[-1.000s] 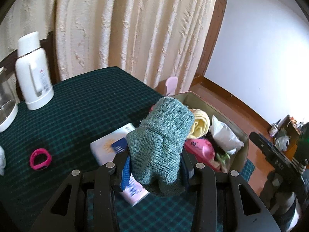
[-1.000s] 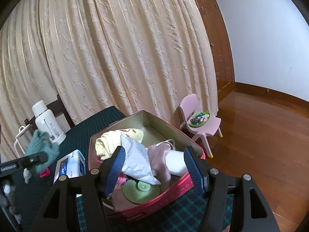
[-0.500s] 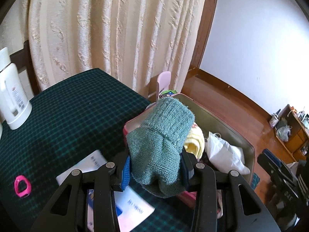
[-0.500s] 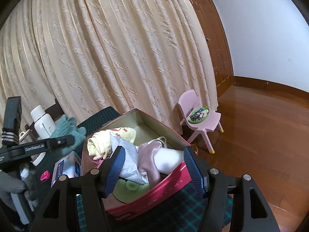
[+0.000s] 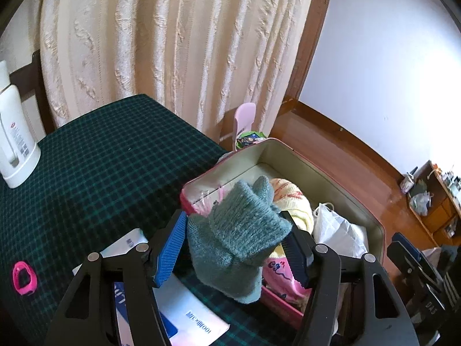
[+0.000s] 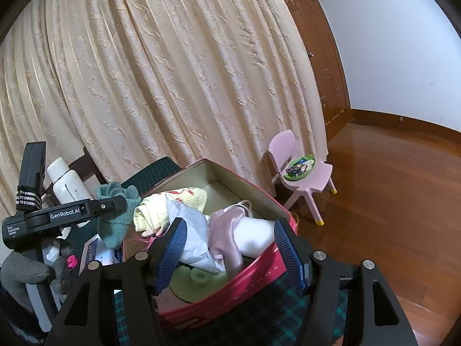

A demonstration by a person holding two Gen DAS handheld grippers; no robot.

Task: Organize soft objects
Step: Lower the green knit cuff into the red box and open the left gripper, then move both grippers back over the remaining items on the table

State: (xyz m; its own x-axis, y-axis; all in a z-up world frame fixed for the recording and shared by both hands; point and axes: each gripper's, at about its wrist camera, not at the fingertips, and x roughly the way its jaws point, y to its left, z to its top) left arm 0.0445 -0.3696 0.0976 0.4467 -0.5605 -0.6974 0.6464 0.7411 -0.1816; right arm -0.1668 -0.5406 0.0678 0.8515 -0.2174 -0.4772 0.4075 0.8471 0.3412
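Right wrist: box (image 6: 256,271) of soft clutter

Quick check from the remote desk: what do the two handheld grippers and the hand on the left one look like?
Both are matte black frames with silver rivets and ribbed blue pads lining the jaws: the left gripper and the right gripper. From the right wrist view, the left gripper's body bears white "GenRobot.AI" lettering, with a striped black-and-white band round its upright block. The hand on it wears a grey glove.

left gripper (image 5: 234,248): black frame, silver screws, blue ribbed pads, white "GenRobot.AI" lettering | right gripper (image 6: 229,252): matching black frame, silver screws, blue pads | hand (image 6: 27,272): wore grey glove
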